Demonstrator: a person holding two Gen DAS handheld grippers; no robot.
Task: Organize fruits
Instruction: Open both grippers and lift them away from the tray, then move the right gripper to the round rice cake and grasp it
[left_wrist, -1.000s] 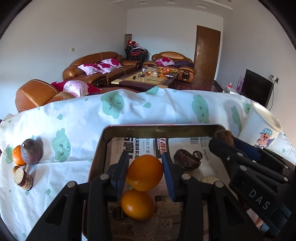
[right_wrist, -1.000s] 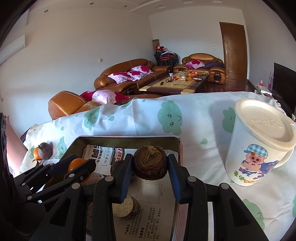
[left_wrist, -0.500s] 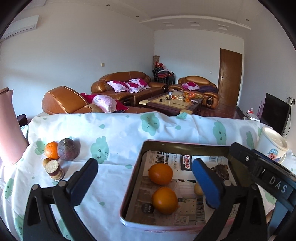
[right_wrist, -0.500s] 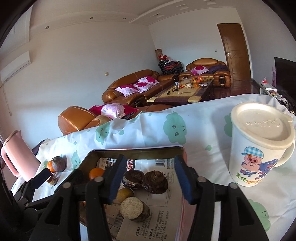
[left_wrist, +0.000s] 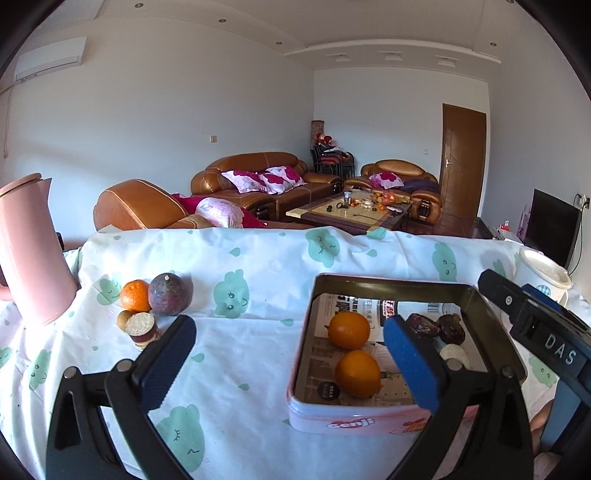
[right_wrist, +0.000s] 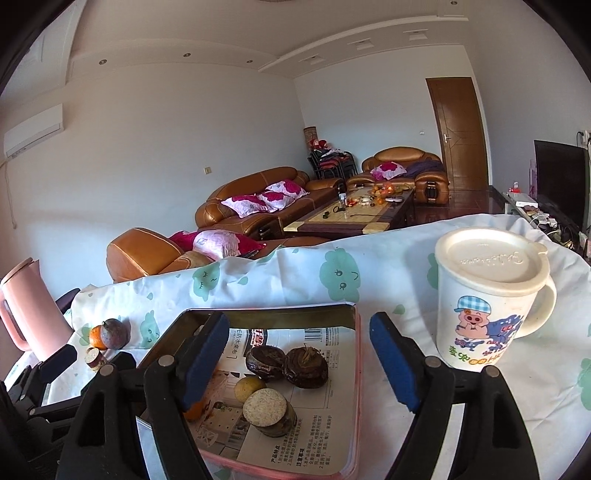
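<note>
**A:** Where do I stand?

**B:** Both of mine are empty. My left hand-held gripper (left_wrist: 288, 352) hangs with its jaws spread wide above the table (left_wrist: 258, 266), between the loose pile and the tin tray (left_wrist: 391, 282). My right hand-held gripper (right_wrist: 299, 360) is just as wide, over the tray's near right corner.

**A:** And the fruit?

**B:** Two oranges (left_wrist: 349, 329) lie in the tray's left half; two dark wrinkled fruits (right_wrist: 306, 367), a small yellow one and a cut piece sit in its right half. Outside, by the pink jug (left_wrist: 31, 251), wait a mandarin (left_wrist: 135, 295), a purple passion fruit (left_wrist: 170, 294), a small brown fruit and another cut piece (left_wrist: 142, 326), all touching.

**A:** Next step, then?

**B:** I judge it's the left pile. I'd take the passion fruit first, approaching from above so neighbours don't roll.

**A:** Orientation?

**B:** It's nearly round, stem nub up, so its axis looks vertical. The cut piece stands upright, pale face tilted toward me.
</note>
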